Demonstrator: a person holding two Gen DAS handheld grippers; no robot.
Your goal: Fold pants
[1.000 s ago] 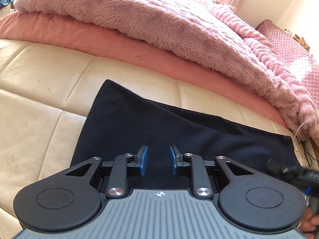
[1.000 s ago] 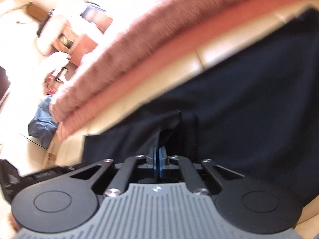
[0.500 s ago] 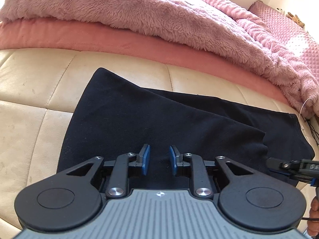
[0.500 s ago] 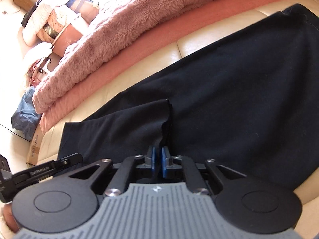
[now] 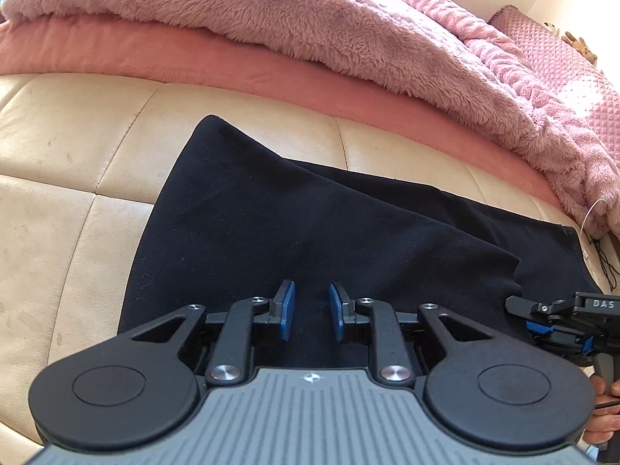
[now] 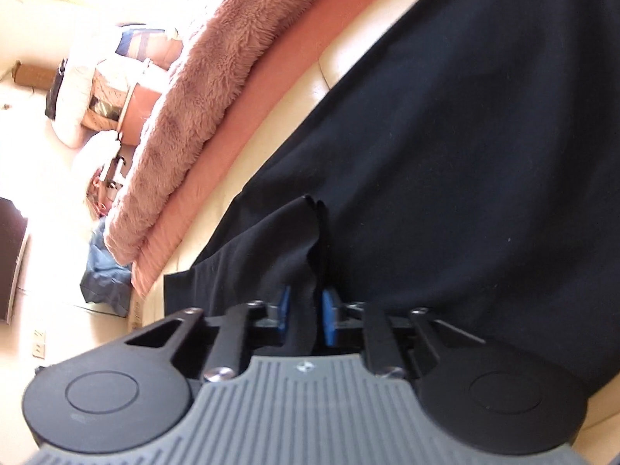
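The black pants (image 5: 310,228) lie flat on the cream leather cushion (image 5: 69,178), one leg folded over the other. My left gripper (image 5: 312,302) is open and empty, hovering low over the near edge of the pants. In the right wrist view the pants (image 6: 465,162) fill the right side. My right gripper (image 6: 304,302) is open, its blue pads apart, with a raised fold of the pants' corner (image 6: 310,232) still standing between the jaws. The right gripper also shows in the left wrist view (image 5: 558,317) at the pants' right end.
A fluffy pink blanket (image 5: 310,15) over a salmon sheet (image 5: 193,58) borders the far side of the cushion. A thin cable (image 5: 593,217) lies at the far right. In the right wrist view, bags and clutter (image 6: 100,97) sit on the floor beyond.
My right gripper has opened from shut on the pants' corner and tilted. The folded leg has settled onto the lower one. My left gripper stayed open and drifted slightly.
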